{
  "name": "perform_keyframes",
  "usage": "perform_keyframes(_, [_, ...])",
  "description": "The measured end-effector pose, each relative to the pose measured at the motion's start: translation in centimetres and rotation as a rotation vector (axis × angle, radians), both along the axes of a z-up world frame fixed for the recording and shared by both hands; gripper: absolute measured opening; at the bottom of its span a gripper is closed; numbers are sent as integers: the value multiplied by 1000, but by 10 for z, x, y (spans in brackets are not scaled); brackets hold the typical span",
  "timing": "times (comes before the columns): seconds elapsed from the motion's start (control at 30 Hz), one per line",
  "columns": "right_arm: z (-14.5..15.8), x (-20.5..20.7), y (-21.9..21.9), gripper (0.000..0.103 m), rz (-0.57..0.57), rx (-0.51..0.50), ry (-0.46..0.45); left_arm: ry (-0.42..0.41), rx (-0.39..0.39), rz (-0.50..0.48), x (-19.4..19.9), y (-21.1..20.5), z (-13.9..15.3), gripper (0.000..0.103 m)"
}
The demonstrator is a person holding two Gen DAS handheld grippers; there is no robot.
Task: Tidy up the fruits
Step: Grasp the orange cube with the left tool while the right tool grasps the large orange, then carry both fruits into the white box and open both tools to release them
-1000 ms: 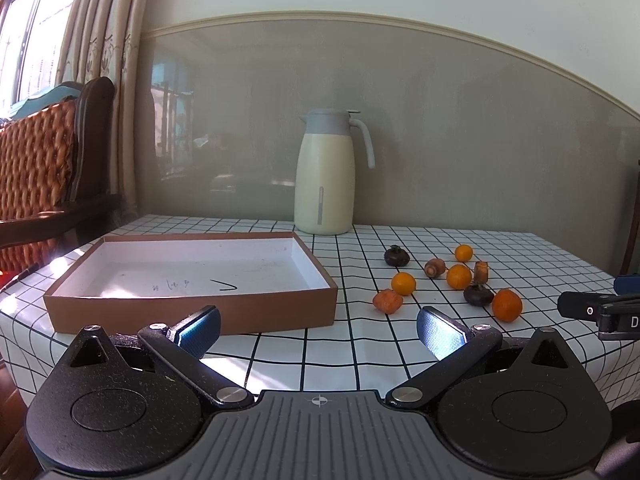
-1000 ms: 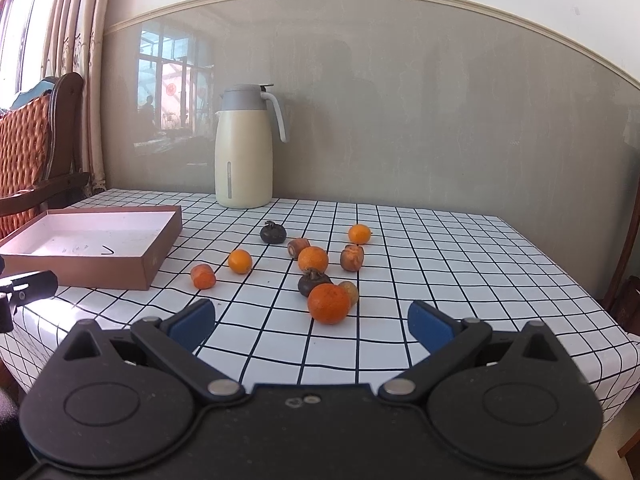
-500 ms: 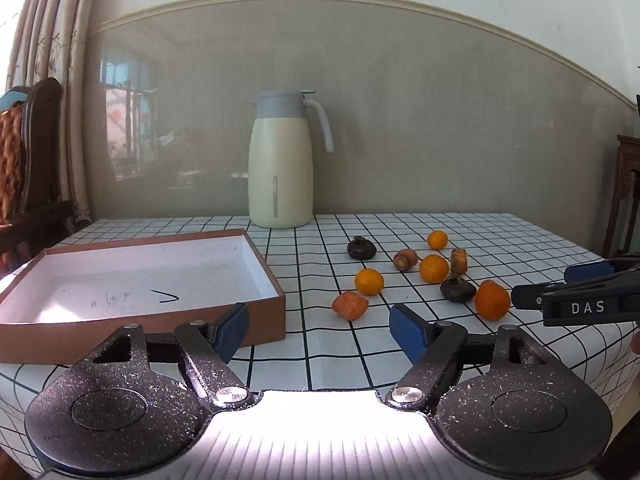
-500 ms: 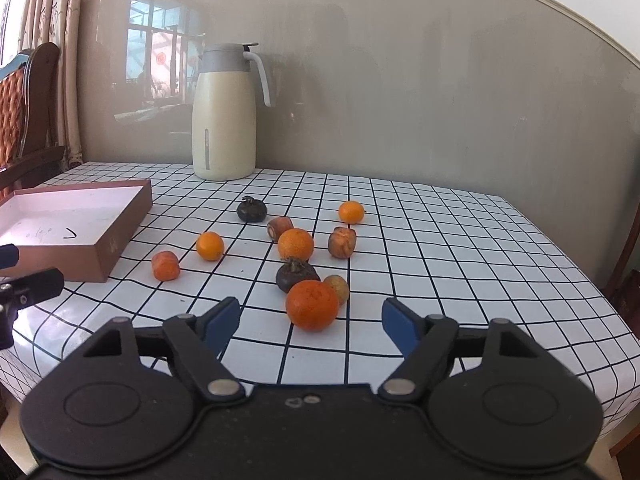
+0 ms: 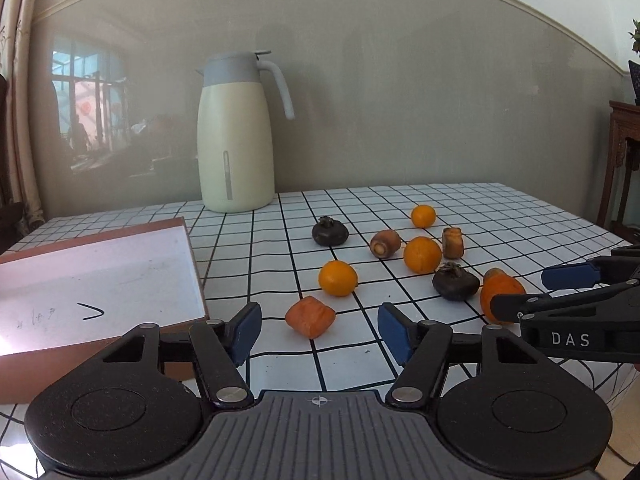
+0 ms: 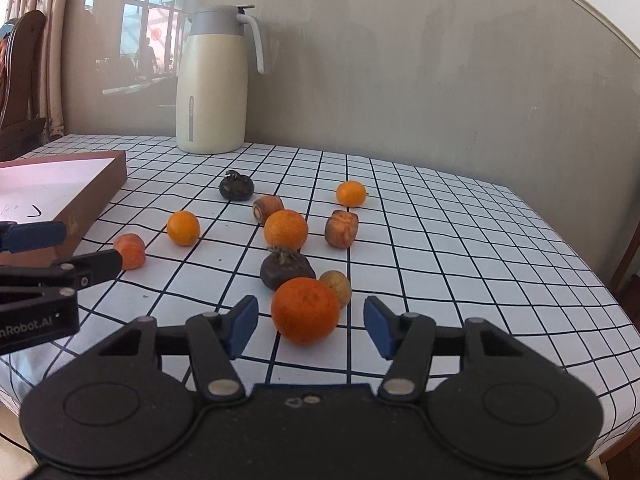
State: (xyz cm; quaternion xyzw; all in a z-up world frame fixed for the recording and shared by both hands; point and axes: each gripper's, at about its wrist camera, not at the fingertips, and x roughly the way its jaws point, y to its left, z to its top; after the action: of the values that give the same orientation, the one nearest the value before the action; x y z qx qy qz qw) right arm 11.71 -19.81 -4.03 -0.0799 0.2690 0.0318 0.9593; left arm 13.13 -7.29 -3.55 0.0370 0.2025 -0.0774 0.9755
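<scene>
Fruit is lying scattered on the checked tablecloth, and both tools are lining up on the pieces nearest them. The right gripper is sitting with its jaws spread wide and nothing between the pads, framing the big orange at the front of the cluster, probably because it is the easiest piece to reach. The left gripper is likewise gaping and empty, aiming at the orange-red chunk that is resting just beside the brown box. That box, white inside and holding no fruit that I can see, is presumably waiting as the collecting place (the task names no container, so this is a guess). Behind the big orange, a dark fruit and a small yellowish one are crowding close, so room for the right-hand pad is looking tight there. Near the chunk, open cloth is lying all round. A cream jug is standing well back by the wall, out of the way.
</scene>
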Motion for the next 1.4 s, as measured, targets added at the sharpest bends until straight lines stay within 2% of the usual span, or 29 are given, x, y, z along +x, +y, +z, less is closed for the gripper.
perform_keyframes(0.13, [-4, 7, -1, 45, -5, 8, 16, 31, 0, 11, 12, -4, -5, 65])
perform_keyframes(0.27, [-8, 13, 1, 34, 2, 14, 45, 72, -6, 24, 23, -5, -12, 64])
perform_keyframes(0.37, [-10, 19, 0, 34, -1, 20, 55, 84, -13, 31, 31, -6, -16, 60])
perform_keyframes(0.63, [-11, 31, -9, 33, -9, 82, 52, 112, -24, 55, 47, -10, -22, 59])
perform_keyframes(0.67, [-11, 31, -9, 33, -9, 82, 52, 116, -25, 61, 48, -10, -22, 53])
perform_keyframes(0.7, [-11, 31, -9, 33, -8, 81, 52, 116, -21, 69, 50, -10, -22, 42])
perform_keyframes(0.73, [-11, 30, -9, 33, -7, 81, 51, 115, -21, 73, 51, -10, -22, 37])
perform_keyframes(0.8, [-11, 31, -10, 33, -6, 88, 52, 117, -37, 71, 50, -7, -21, 36])
perform_keyframes(1.03, [-5, 26, -12, 33, -5, 106, 33, 92, -41, 40, 38, -6, -14, 36])
perform_keyframes(1.4, [22, 7, 7, 33, 51, 128, -52, -26, -35, 50, -19, 31, 36, 36])
